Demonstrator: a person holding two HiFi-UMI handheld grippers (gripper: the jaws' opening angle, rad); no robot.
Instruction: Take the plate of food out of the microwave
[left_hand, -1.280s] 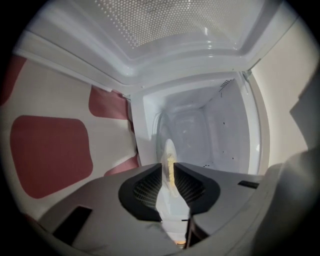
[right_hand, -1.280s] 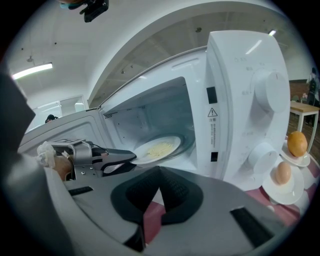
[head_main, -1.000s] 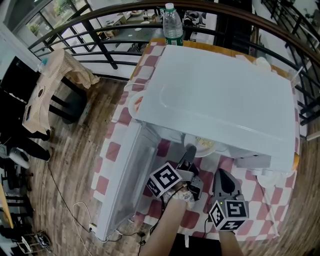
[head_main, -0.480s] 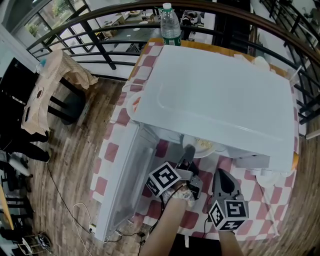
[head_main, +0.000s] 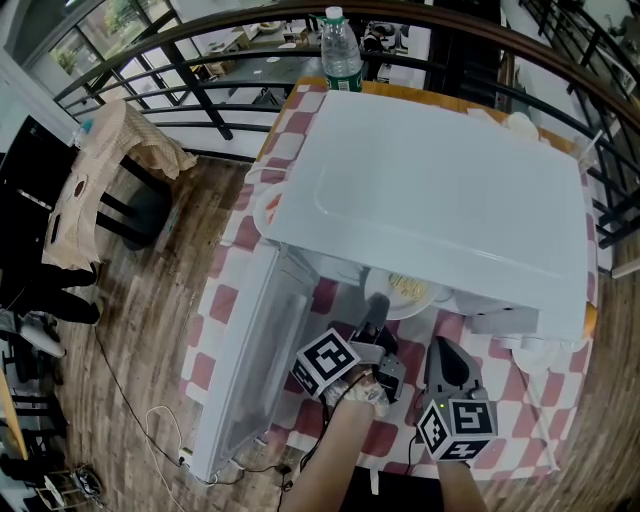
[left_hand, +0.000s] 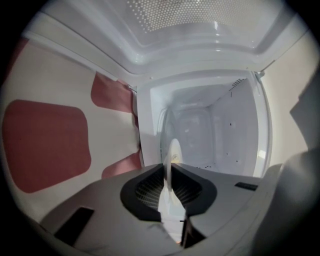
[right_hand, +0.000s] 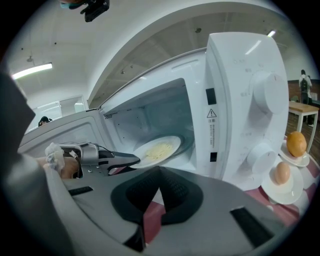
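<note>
Fingers (left_hand: 144, 189) of the left gripper (head_main: 377, 303) have just closed on the plate (right_hand: 173, 142) rim at the microwave (head_main: 430, 190) mouth. Right gripper (right_hand: 159, 176) hovers alongside, jaws together, empty. Grasp looks made; next should be a level pull outward, keeping the food (right_hand: 159, 149) on.

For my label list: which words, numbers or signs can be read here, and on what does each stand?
No words are readable.
Sign: warning triangle on the microwave front; print beneath too small.
Faint marks beside the dials: blurred.
Label on the bottle: too small.
</note>
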